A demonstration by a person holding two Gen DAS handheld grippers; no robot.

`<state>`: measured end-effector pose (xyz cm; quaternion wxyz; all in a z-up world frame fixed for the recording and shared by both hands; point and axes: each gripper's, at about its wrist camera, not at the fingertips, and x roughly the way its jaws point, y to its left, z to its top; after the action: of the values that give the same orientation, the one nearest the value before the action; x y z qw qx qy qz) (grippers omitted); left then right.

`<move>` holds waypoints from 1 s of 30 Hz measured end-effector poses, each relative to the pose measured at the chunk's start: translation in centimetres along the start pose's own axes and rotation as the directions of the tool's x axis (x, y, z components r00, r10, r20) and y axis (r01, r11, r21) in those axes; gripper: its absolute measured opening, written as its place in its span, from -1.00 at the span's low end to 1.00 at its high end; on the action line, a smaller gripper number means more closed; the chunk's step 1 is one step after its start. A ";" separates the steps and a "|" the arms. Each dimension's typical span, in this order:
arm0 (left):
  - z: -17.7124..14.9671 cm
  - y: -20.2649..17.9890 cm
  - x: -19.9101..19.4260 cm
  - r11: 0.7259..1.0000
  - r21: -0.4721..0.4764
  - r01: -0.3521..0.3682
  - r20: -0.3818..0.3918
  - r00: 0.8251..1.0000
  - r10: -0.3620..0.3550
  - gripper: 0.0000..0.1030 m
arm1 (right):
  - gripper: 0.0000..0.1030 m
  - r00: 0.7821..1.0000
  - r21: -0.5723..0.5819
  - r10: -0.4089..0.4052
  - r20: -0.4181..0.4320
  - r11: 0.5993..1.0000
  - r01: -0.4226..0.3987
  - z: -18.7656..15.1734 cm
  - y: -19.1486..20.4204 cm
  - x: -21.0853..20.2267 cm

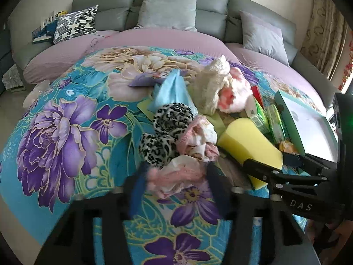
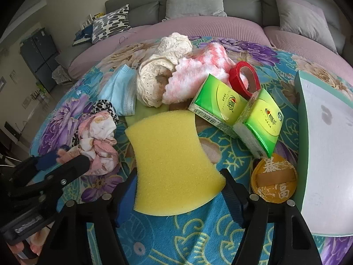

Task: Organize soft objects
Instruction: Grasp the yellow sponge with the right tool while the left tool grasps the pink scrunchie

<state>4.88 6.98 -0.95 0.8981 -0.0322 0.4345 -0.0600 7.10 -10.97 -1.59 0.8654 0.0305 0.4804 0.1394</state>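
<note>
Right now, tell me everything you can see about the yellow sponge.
The yellow sponge is a thick slab of porous foam with a pitted surface, waisted sides and rounded ends. It looks clean and undamaged. It lies flat on the floral blanket, its far end beside a green tissue pack. The right claw straddles its near end, one finger at each side; whether the pads press it is unclear.

A floral blanket [image 2: 176, 238] in blue and purple covers the surface. On it lie a yellow sponge [image 2: 174, 165], two green tissue packs [image 2: 238, 114], a blue mask [image 2: 121, 90], a round gold pad [image 2: 273, 178] and a shallow box [image 2: 326, 154].
</note>
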 end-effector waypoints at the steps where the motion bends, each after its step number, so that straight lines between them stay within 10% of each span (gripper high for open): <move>1: -0.1 -0.1 0.0 1.000 0.004 0.001 -0.002 1.000 -0.001 -0.24 | 0.42 1.000 0.000 0.002 0.001 1.000 -0.002 0.0 0.0 0.0; 9: -0.4 -0.2 0.7 1.000 0.002 0.018 -0.019 1.000 -0.018 -0.80 | 0.41 1.000 0.013 0.014 0.006 1.000 -0.014 -0.2 -0.2 -0.1; 30: 5.5 -3.0 -7.9 0.995 0.096 0.030 0.249 0.967 -0.053 -0.85 | 0.35 0.972 0.093 0.032 0.232 0.994 -0.055 0.9 -2.6 -7.0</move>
<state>4.11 5.07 8.93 0.9450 -0.0073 0.3131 -0.0940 4.89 -15.32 4.14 0.9094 0.0998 0.3824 0.1297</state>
